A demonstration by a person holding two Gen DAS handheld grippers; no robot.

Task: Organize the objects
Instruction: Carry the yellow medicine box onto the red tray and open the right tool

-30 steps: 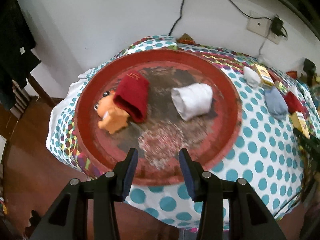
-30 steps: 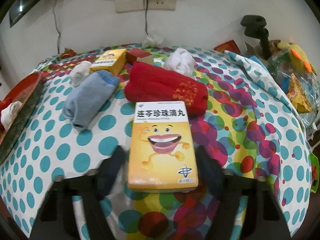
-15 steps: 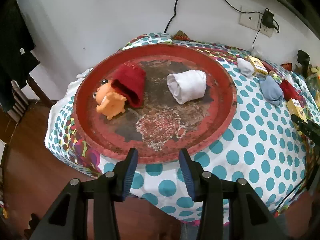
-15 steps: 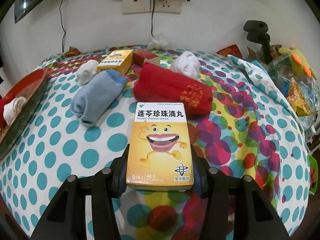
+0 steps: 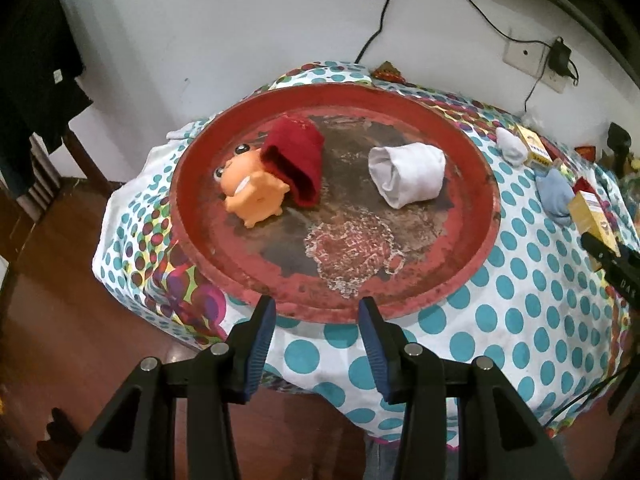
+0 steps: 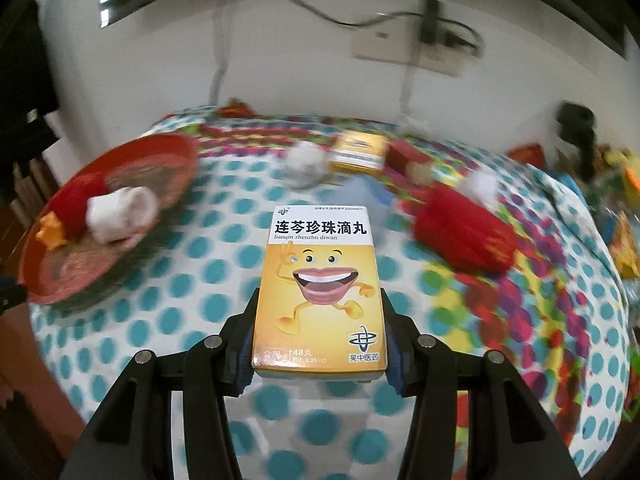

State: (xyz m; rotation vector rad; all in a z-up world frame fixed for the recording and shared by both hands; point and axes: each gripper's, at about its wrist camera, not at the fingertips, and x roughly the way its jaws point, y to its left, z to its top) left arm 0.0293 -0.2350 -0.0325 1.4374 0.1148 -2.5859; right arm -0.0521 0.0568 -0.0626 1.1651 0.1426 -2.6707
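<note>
white wall with a socket and trailing cables backs a round table under a polka-dot tablecloth (image 5: pixel 520 320).

left wrist view: a worn red tray (image 5: pixel 460 280) fills the centre of the frame and already carries an orange toy (image 5: pixel 254 196), a red sock (image 5: pixel 296 160) lying partly over it, and a rolled white sock (image 5: pixel 408 174). the left gripper (image 5: pixel 317 316) hovers at the tray's near rim, at lower centre; its jaws stand apart with nothing between them and touch nothing.

right wrist view: the right gripper (image 6: pixel 318 344) is clamped on a yellow medicine box (image 6: pixel 320 292), pads against both long sides, the box clear of the cloth. the tray (image 6: pixel 52 288) sits at left of frame; a second yellow box (image 6: pixel 360 156), a red sock (image 6: pixel 464 236) and white socks remain on the cloth, blurred.

judgement: transport step under way. next move calls for carrying the box over the tray's bare patch, lowering, then releasing.
</note>
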